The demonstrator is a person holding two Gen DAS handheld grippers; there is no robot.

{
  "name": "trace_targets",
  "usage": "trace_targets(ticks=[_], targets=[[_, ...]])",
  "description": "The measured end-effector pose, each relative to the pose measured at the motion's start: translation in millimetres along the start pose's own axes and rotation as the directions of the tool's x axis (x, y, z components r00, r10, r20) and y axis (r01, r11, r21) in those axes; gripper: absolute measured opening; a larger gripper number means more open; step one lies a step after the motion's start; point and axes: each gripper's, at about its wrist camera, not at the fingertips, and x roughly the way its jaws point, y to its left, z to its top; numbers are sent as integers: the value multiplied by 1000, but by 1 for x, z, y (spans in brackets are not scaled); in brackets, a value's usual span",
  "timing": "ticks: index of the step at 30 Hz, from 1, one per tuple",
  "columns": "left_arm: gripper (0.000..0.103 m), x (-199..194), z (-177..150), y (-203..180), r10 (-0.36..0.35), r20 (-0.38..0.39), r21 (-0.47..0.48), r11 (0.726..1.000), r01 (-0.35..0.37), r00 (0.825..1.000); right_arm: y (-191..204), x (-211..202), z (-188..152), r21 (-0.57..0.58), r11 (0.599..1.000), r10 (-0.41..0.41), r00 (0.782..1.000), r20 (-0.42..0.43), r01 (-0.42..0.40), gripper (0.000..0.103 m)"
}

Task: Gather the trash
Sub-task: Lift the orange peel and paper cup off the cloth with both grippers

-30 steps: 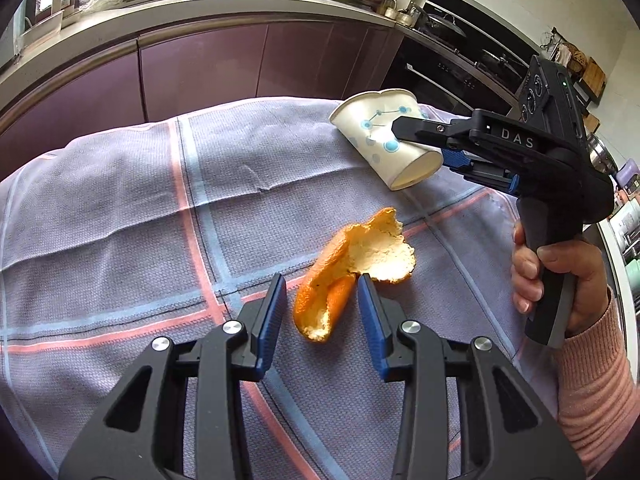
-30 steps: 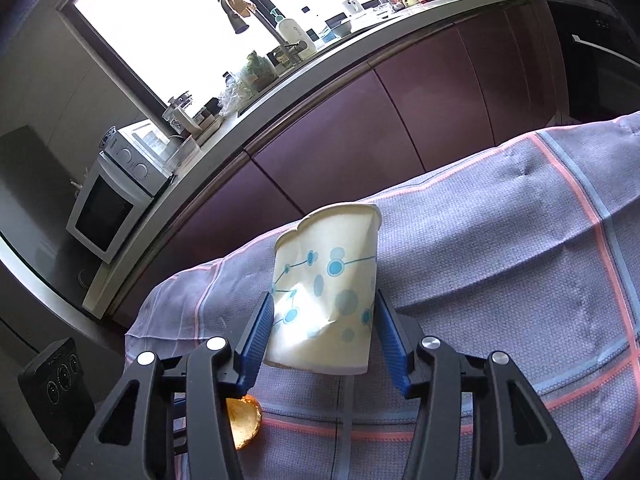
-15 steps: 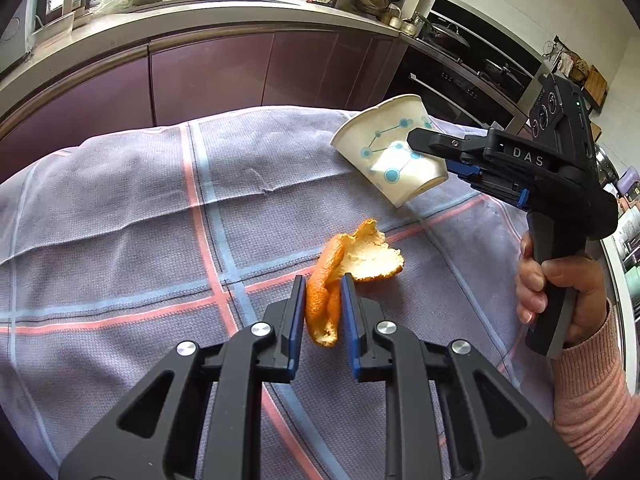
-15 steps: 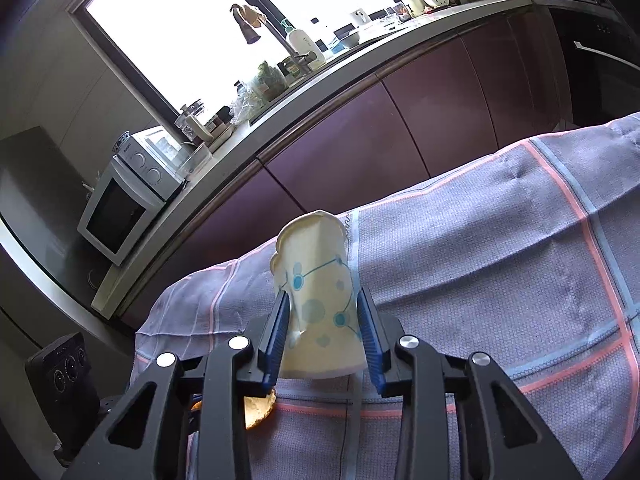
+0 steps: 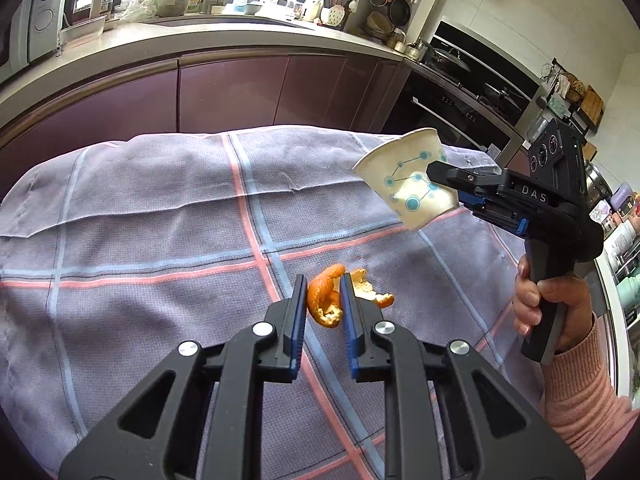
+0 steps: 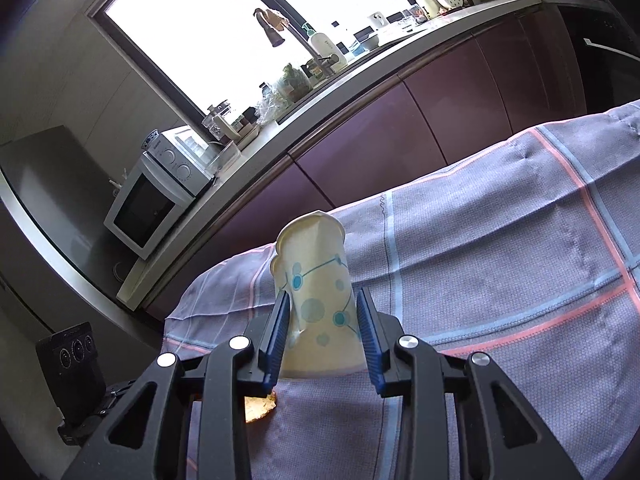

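Observation:
My left gripper (image 5: 322,280) is shut on a curled orange peel (image 5: 320,296); one end of the peel sticks out to the right of the fingers, just above the checked tablecloth (image 5: 160,220). In the same view my right gripper (image 5: 444,184) is at the right, shut on a crumpled white paper cup (image 5: 400,184) with blue dots, held tilted above the cloth. In the right wrist view, the right gripper (image 6: 323,296) has its blue pads pressing the cup (image 6: 316,276) in on both sides. The peel (image 6: 260,408) shows below the left finger.
A person's hand (image 5: 552,304) in a pink sleeve holds the right gripper's handle. Purple kitchen cabinets (image 5: 240,88) and a cluttered counter run behind the table. A white microwave (image 6: 156,200) stands on the counter at the left, and an oven (image 5: 460,92) at the back right.
The left jaws closed on the orange peel and drew back with it. The right jaws squeezed the cup, crumpling it, and raised it off the cloth.

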Motion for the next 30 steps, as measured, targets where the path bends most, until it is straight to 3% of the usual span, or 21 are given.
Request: trace_targets(ticks=[8, 16, 30], targets=[[17, -25, -30, 15, 23, -13, 8, 1000, -23, 1000, 20, -9, -28, -27, 998, 59, 998, -35, -60, 32], [20, -15, -49, 29, 11, -85, 1, 1000, -11, 996, 24, -9, -53, -8, 997, 77, 994, -71, -78, 32], [15, -21, -55, 28, 8, -62, -23, 1000, -9, 998, 26, -18, -70, 4, 996, 90, 994, -62, -90, 32]])
